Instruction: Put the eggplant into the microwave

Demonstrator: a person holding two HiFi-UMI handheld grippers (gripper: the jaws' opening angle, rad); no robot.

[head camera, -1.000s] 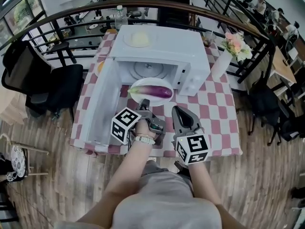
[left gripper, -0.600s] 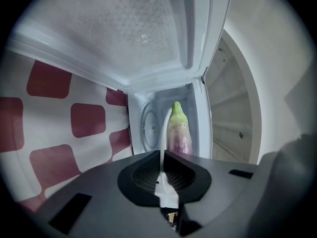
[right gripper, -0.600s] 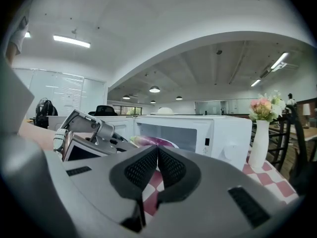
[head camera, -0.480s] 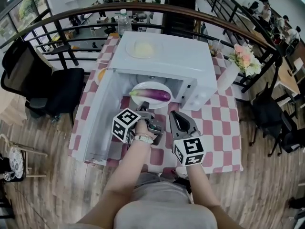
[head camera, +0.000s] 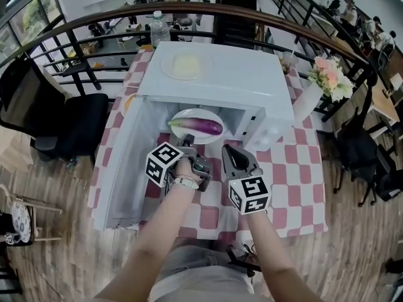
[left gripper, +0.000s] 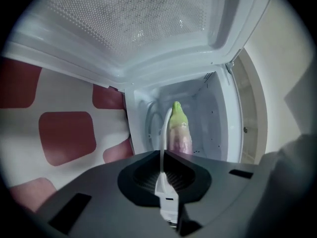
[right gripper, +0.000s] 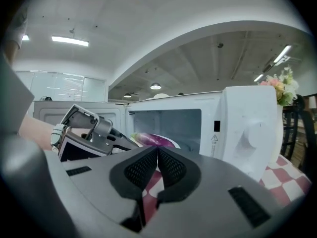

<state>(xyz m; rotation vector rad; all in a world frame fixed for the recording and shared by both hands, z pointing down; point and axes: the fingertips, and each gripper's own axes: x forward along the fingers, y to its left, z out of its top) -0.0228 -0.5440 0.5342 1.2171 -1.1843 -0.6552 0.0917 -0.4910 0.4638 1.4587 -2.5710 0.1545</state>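
Head view, microwave [head camera: 220, 74]: stood at 12 o'clock on the checked tablecloth [head camera: 296, 168], with its door [head camera: 126, 162] swung wide open toward 8 o'clock.
Head view, plate [head camera: 213, 114]: white, sat right at the oven's mouth.
Head view, eggplant [head camera: 200, 126]: purple, lay across the plate with its green stem end toward 9 o'clock.
Head view, left gripper [head camera: 189, 141]: reached in from 6 o'clock and met the plate's near rim.
Head view, right gripper [head camera: 230, 148]: hung just beside it at 3 o'clock, clear of the plate.
Head view, surroundings: flowers [head camera: 330, 77] at 2 o'clock, bottle [head camera: 158, 27] at 11 o'clock beyond the oven.

Left gripper view, left gripper [left gripper: 163, 171]: clamped tight on the plate [left gripper: 163, 148], seen edge-on as a thin white line running to 12 o'clock.
Left gripper view, eggplant [left gripper: 179, 130]: rode on the plate dead ahead, green tip up, with the oven cavity [left gripper: 208, 103] behind it.
Left gripper view, door [left gripper: 133, 29]: filled the top from 10 to 1 o'clock.

Right gripper view, right gripper [right gripper: 157, 165]: pads pressed together, nothing between them.
Right gripper view, eggplant [right gripper: 151, 139]: at 12 o'clock on the plate [right gripper: 171, 144], in front of the open cavity.
Right gripper view, left gripper [right gripper: 121, 143]: came in from 9 o'clock, nose on the plate.
Right gripper view, microwave [right gripper: 247, 128]: control panel and dial at 3 o'clock.
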